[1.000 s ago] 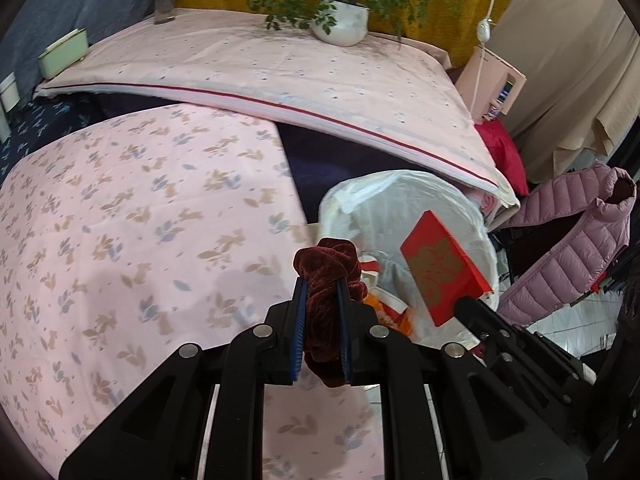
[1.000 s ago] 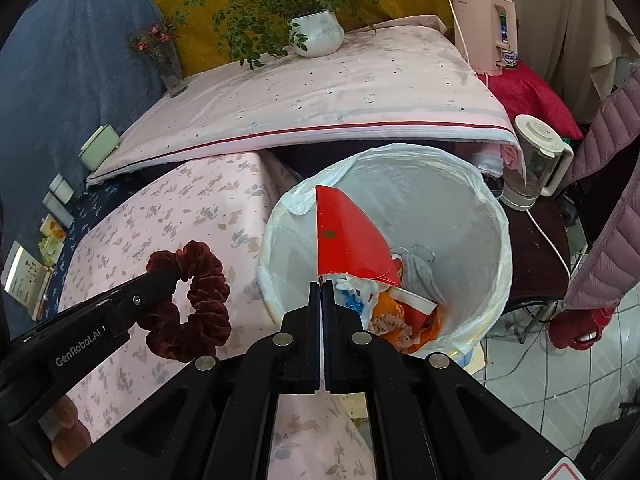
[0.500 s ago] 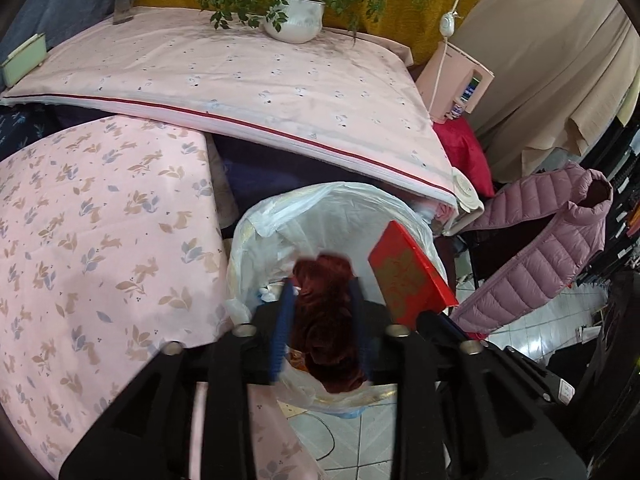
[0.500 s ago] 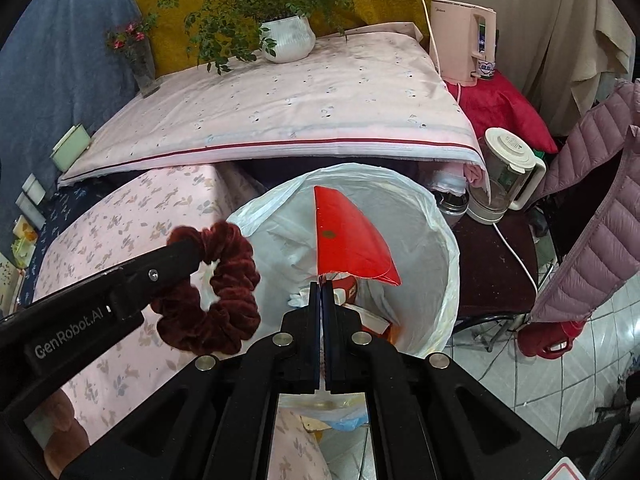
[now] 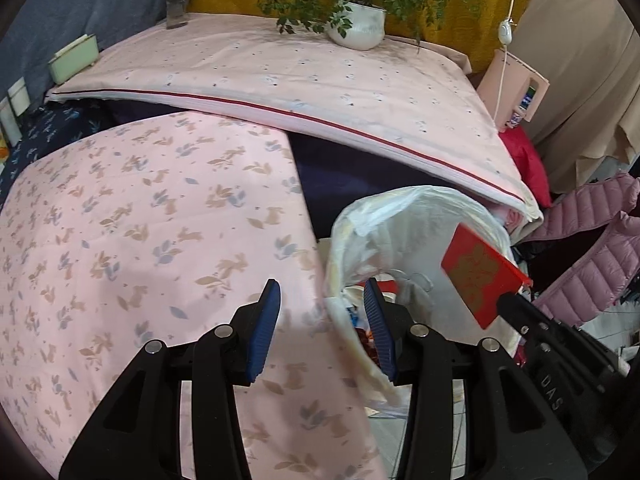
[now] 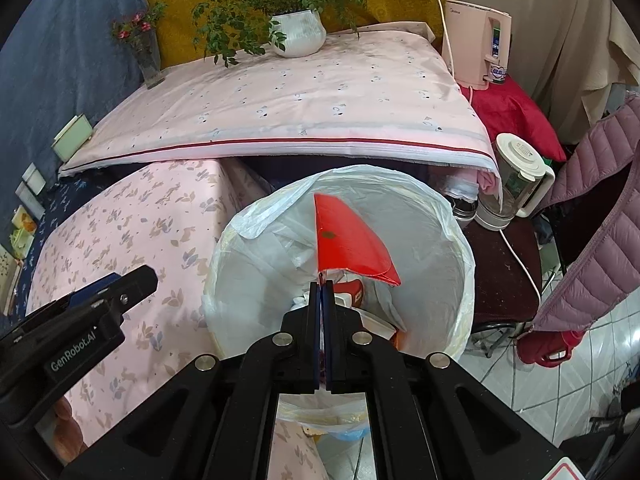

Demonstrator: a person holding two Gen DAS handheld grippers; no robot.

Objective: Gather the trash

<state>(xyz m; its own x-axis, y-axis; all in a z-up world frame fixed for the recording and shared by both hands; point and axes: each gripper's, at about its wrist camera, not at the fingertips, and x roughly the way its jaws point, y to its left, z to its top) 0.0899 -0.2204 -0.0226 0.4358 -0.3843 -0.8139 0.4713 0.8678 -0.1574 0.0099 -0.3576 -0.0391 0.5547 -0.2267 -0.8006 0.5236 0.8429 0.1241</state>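
The pink cloth-covered surface with a leaf and rabbit print (image 5: 132,248) fills the left and centre of the left wrist view, and a second pale pink cloth with a red stripe (image 5: 300,76) spans the upper part of the frame, carrying a white pot with a trailing green plant (image 5: 358,28). Next in size is the round bin lined with a thin white plastic bag (image 6: 448,216), standing at the surface's right edge and filling the centre of the right wrist view; wrappers and other scraps lie in its bottom. The flat red envelope with a gold pattern (image 5: 482,274) is the thing in hand: it stands up from the right tongs (image 6: 322,286), which are pressed together on its lower edge, its long axis running up and away from them towards the upper centre of that frame, directly over the bin's open mouth and inside the ring of its rim. I judge that parting these tongs would let it fall straight in. The left tongs (image 5: 322,312) have just been opening and now stand spread with nothing between the blue pads (image 5: 264,320); they hang over the bin's left rim, beside the surface's edge.
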